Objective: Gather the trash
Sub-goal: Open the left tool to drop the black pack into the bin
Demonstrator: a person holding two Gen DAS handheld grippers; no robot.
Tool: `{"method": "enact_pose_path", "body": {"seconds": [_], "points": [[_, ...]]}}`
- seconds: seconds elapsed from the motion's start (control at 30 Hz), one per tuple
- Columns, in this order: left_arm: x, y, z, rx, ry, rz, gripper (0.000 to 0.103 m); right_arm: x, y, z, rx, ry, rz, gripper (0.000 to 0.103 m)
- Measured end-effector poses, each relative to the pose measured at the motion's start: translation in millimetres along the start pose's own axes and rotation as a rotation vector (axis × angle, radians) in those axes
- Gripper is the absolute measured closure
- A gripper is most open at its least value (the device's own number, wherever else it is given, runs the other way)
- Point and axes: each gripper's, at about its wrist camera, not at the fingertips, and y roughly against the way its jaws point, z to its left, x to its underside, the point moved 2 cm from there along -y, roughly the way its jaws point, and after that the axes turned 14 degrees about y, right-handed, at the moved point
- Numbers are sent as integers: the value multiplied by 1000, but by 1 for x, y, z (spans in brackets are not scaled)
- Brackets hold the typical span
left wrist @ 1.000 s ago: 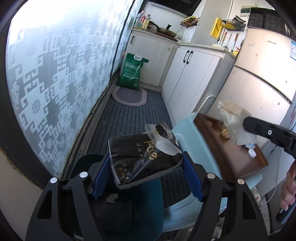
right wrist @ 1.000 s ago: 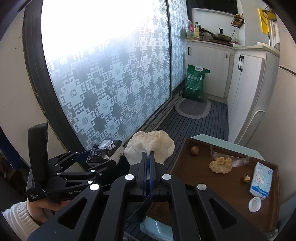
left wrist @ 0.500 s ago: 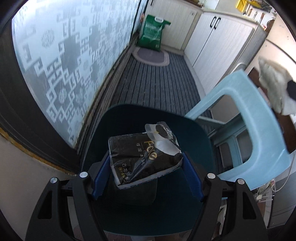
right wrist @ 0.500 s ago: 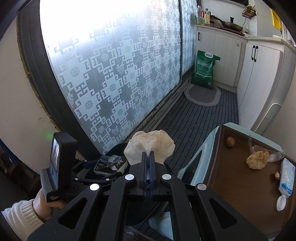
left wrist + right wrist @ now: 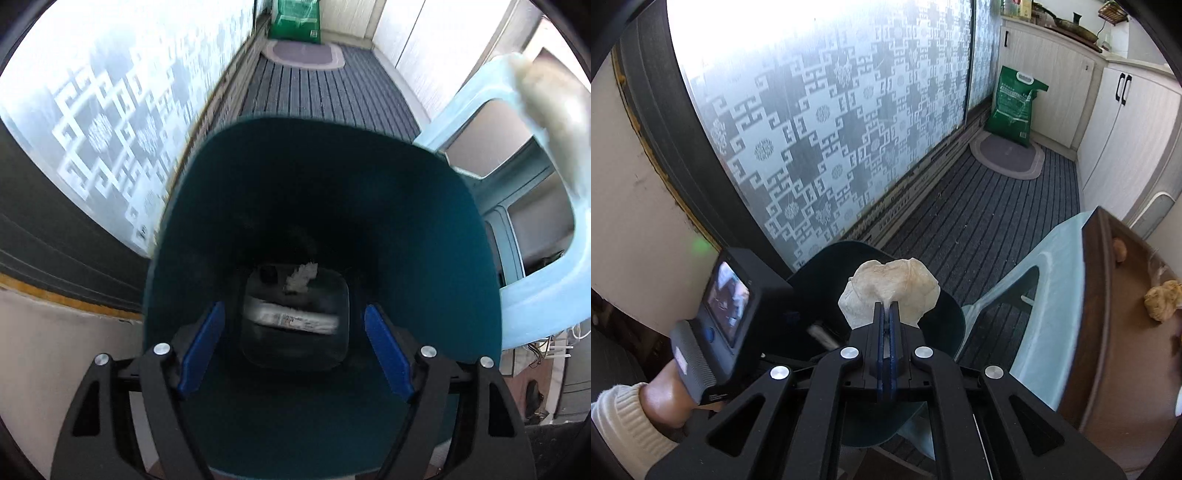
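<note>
The left gripper (image 5: pixel 291 343) is seen pointed steeply down into the mouth of the dark teal bin (image 5: pixel 424 229). Its jaws are opening, and nothing is between the blue pads (image 5: pixel 388 354). A black packet (image 5: pixel 295 320), motion-blurred, is seen below them near the bin's bottom, apart from the pads and evidently released. A white scrap (image 5: pixel 301 276) lies at the bottom just beyond it.

The right gripper (image 5: pixel 885 314) is clamped tight on a crumpled pale tissue (image 5: pixel 888 286); the wad stands clear above the fingertips and is held by its lower edge only. In the right wrist view the tissue is placed over the near rim of the bin (image 5: pixel 945 314), presumably so that it can be dropped in once the left gripper is clear of the opening. The person's hand (image 5: pixel 665 398) on the left gripper's handle occupies the bin's left side.

The bin stands on the floor just beside a light blue plastic chair (image 5: pixel 1052 288). On the brown tray (image 5: pixel 1108 350) carried by the chair, more trash remains along its far edge: a second crumpled wad (image 5: pixel 1162 300) and a small brown lump (image 5: pixel 1120 251).

Judgement: one item deposited, one about to be; the task is partway done. Risk noted: the light tissue may catch on the bin's rim if released too far from the centre.
</note>
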Motion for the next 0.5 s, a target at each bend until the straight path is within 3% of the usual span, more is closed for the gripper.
{"method": "enact_pose_path", "body": {"seconds": [0.2,0.5], "points": [[-7,41,7,30,25,-135,39,5,-14,8,-2,18,32,101],[-8,133,1,181,38,-422,58,12,-35,15,3,44,74,101]]}}
